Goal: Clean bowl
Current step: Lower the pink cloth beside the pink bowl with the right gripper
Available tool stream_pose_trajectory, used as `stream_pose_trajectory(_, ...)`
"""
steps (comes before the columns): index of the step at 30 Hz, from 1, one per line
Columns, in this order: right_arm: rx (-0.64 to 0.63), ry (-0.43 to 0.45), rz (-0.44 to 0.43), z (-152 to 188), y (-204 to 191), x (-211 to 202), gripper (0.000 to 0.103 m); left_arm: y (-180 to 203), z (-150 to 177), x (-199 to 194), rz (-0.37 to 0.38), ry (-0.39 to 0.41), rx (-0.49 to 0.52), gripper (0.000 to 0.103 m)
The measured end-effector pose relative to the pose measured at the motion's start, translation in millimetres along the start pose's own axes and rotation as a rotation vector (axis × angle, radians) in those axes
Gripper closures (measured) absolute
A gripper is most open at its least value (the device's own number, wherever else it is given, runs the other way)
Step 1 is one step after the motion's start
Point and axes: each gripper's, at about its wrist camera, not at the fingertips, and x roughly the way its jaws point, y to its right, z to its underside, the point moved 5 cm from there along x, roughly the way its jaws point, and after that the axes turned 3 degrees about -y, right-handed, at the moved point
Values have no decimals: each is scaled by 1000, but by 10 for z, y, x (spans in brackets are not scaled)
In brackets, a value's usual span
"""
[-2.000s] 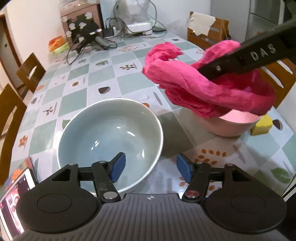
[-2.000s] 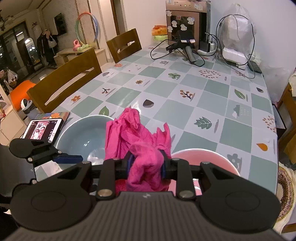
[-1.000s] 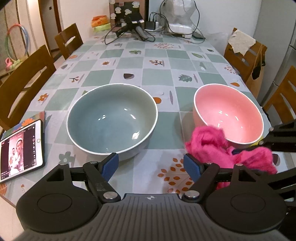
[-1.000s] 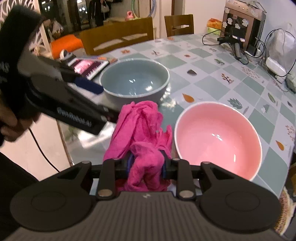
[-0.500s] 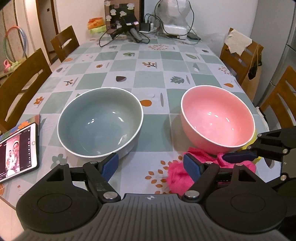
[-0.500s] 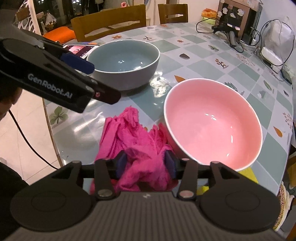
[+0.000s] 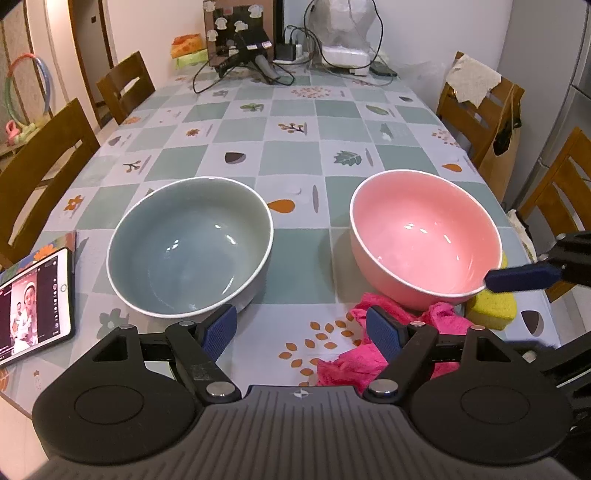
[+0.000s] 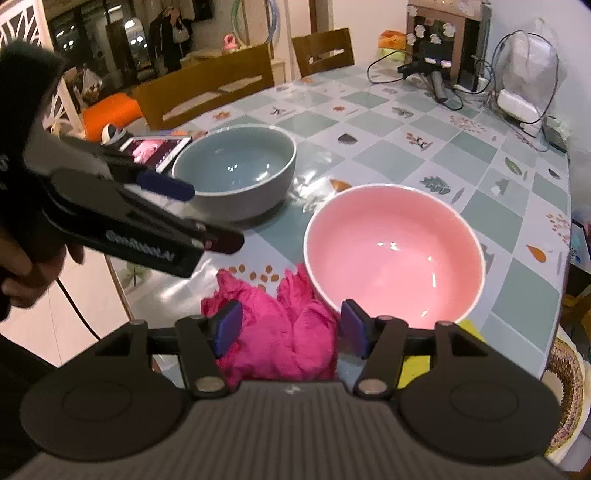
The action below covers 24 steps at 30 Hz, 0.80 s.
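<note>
Pink cloth point(image 8: 280, 325): crumpled in a heap on the table point(image 7: 295, 155) near its front edge, touching the pink bowl's near side.
Pink bowl point(image 7: 424, 232): upright and bare inside, toward the front right corner of the table.
Grey-blue bowl point(image 7: 190, 243): upright and bare inside, left of the pink bowl, the two apart.
Right gripper point(image 8: 290, 326): low over the cloth, jaws just parted and no longer pinching; cloth lying loose between the blue pads point(image 8: 229, 325), right pad close beside the pink bowl's rim.
Left gripper point(image 7: 303, 328): spread wide and holding nothing, over the front edge of the table, left pad just in front of the grey-blue bowl, right pad above the cloth.
Yellow sponge point(image 7: 491, 306): at the front right edge, tucked against the pink bowl.
Tablet point(image 7: 33, 306): lit screen, flat at the front left edge beside the grey-blue bowl.
Far end of table: small appliance point(image 7: 236, 33) and tangled cables point(image 7: 280, 70).
Surroundings: wooden chairs point(image 7: 44, 173) along both long sides.
</note>
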Motion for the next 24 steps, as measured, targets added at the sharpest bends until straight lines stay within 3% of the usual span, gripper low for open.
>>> stream_pose_trajectory(10,47,35,61,-30,96,-140,32,76,6,-39,9,1,0,17)
stream_pose_trajectory(17,77,57,113,-32,175,-165,8,132,-5,-33,-5,5,11,10)
stream_pose_trajectory(24,91,65,144,-45,211,-158,5,184,-13,-52,-10,18,32,2)
